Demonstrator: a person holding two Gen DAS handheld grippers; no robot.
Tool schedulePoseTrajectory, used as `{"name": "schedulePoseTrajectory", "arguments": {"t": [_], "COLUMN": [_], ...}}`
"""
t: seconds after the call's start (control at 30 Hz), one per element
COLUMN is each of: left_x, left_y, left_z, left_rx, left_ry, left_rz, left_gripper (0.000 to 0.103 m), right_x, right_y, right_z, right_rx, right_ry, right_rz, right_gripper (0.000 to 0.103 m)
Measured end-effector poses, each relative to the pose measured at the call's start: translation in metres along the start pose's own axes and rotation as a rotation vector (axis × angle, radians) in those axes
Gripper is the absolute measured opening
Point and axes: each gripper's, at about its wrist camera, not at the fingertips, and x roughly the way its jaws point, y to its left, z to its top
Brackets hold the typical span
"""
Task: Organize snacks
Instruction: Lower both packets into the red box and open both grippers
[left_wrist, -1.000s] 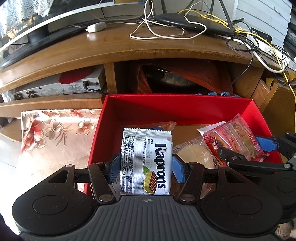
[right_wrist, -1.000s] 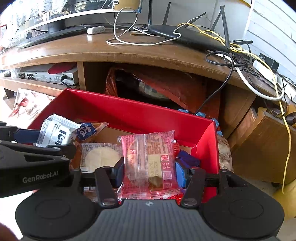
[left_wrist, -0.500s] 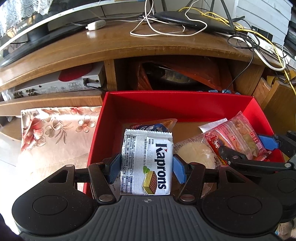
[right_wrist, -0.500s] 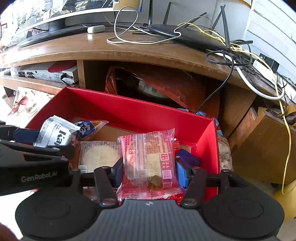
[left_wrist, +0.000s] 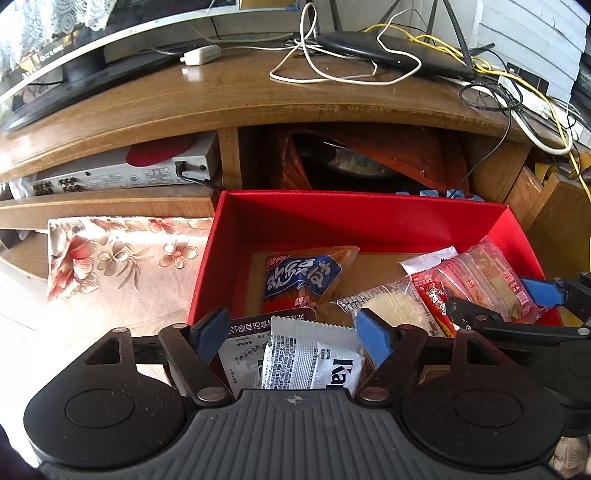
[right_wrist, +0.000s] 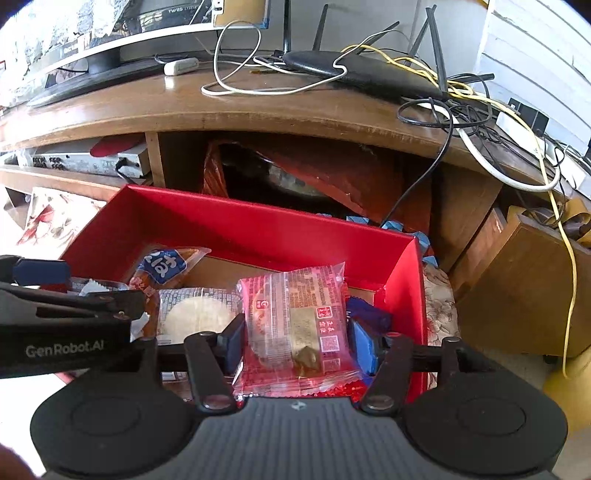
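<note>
A red box (left_wrist: 351, 218) (right_wrist: 258, 229) stands in front of a wooden TV stand. My left gripper (left_wrist: 293, 336) is open over its near left corner. The white Kaprons wafer pack (left_wrist: 314, 363) lies loose below the blue pads, on other packets. My right gripper (right_wrist: 297, 343) is shut on a red clear-wrapped pastry pack (right_wrist: 295, 321) over the box's right side; it shows in the left wrist view (left_wrist: 487, 280). In the box lie an orange and blue snack bag (left_wrist: 301, 278) (right_wrist: 166, 266) and a clear pack with a white round cake (left_wrist: 391, 306) (right_wrist: 195, 314).
A floral cloth (left_wrist: 118, 266) lies left of the box. The wooden stand's top (left_wrist: 258, 99) carries a router (left_wrist: 391, 51), tangled cables and a monitor base. A silver receiver (left_wrist: 122, 177) sits on a shelf. A wooden cabinet (right_wrist: 517, 280) stands to the right.
My left gripper has opened and let go of the Kaprons pack, which has dropped into the box. The orange and blue bag now shows fully. The right gripper still holds the pastry pack.
</note>
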Motion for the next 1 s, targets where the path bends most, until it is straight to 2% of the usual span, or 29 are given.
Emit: {"name": "schedulePoseTrajectory", "arguments": {"t": [1.0], "left_x": [-0.026], "left_y": [0.003], "left_z": [0.005], "left_rx": [-0.023], "left_ry": [-0.064], "left_rz": [-0.027], "left_gripper": [0.089], "right_x": [-0.028], "right_y": [-0.009], "right_z": [0.007], "right_rx": [0.049], "right_ry": [-0.063], "right_rz": [0.025], "right_gripper": [0.053]}}
